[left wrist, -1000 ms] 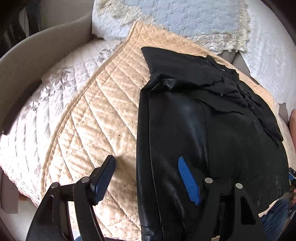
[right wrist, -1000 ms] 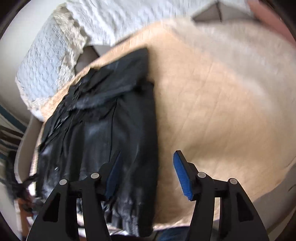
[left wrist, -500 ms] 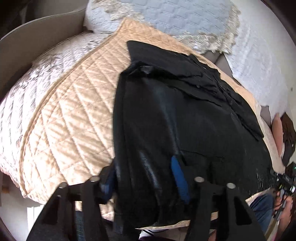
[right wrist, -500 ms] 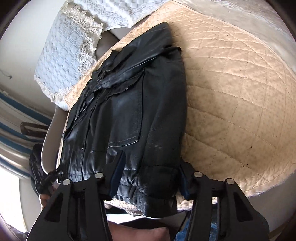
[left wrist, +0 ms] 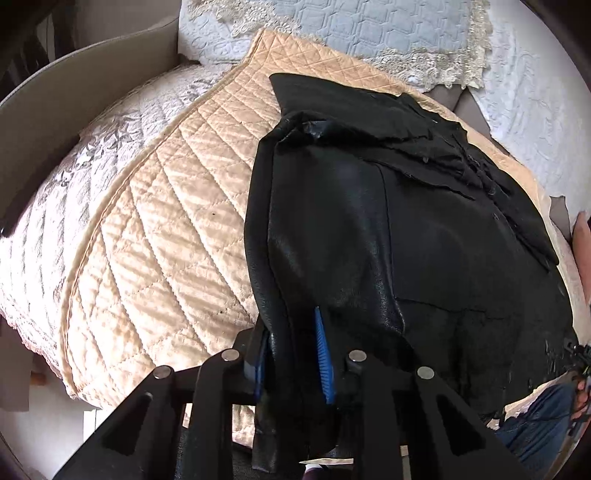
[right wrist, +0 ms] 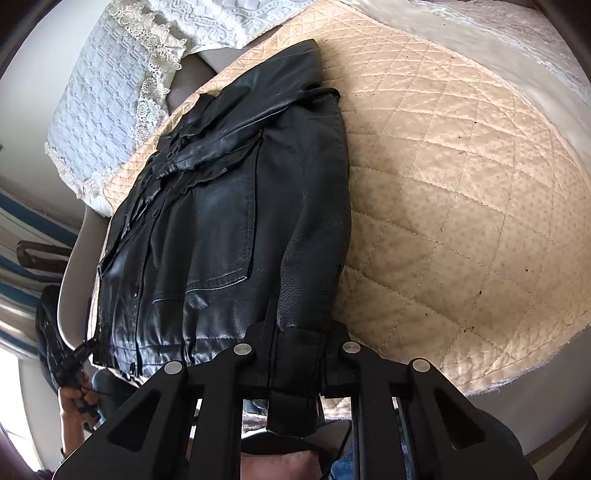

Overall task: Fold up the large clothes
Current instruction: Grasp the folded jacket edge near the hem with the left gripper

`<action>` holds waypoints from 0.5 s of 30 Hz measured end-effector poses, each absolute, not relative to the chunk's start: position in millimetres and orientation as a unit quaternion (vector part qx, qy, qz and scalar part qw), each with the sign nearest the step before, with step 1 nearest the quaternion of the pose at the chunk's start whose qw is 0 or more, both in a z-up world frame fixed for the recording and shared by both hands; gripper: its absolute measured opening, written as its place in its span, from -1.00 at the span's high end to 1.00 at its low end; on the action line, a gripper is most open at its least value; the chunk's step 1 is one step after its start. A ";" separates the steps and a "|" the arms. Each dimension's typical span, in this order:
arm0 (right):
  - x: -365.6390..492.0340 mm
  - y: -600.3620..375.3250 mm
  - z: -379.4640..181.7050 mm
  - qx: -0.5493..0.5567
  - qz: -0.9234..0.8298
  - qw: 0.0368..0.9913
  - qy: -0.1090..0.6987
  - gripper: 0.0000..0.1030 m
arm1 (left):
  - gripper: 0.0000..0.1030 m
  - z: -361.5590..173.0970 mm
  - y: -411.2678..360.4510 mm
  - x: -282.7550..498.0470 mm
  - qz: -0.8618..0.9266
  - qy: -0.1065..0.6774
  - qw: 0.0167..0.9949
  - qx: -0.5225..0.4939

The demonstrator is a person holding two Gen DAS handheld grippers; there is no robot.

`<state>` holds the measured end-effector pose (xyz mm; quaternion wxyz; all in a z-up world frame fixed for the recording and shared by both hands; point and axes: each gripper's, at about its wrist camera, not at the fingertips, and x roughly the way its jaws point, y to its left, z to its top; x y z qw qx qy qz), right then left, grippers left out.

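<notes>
Black leather jacket [left wrist: 406, 240] lies flat on the peach quilted cover [left wrist: 155, 229] of the bed, collar end far from you, hem hanging at the near edge. White lace pillows [left wrist: 369, 29] sit beyond the collar.

Your left claw [left wrist: 291, 354] is closing on the near-left hem corner; a thick fold of leather sits between the blue pads [left wrist: 323, 354] and they look to be pinching it. Your right claw [right wrist: 295, 354] is closing too, over the ribbed waistband at the near-right corner in the right wrist view; the band fills the gap between the fingers, the pads are hidden behind it, and it reads as gripped.

Handling, judged from the look: the leather is heavy and fairly stiff, with a smooth shiny face, so it will likely slip if you take only a thin edge. It won't drape like cotton; expect it to bend in broad curves and spring back. Seams and the gathered waistband are thicker and less slick, so those are the better places to hold. Take a deep bite, several layers, at both hem corners, as you have now.

For the fold, carrying the hem up toward the collar needs both hands level, otherwise the weight drags one side askew. Watch the quilted cover: it looks loose and could ride along with the jacket.
</notes>
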<state>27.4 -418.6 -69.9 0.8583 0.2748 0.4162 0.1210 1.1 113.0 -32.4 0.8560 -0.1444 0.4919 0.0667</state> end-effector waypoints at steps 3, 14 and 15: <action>26.1 -416.8 -67.2 0.269 0.116 0.862 0.414 0.75 | 0.58 -30.7 109.8 3.3 0.066 0.495 0.857 -0.128; -32.7 -428.6 -34.4 0.298 0.193 0.866 0.352 0.87 | 0.91 20.7 139.3 -57.6 -0.008 0.436 0.878 -0.198; -36.5 -429.2 -36.5 0.301 0.198 0.863 0.353 0.87 | 0.91 18.6 140.9 -61.9 -0.011 0.437 0.875 -0.206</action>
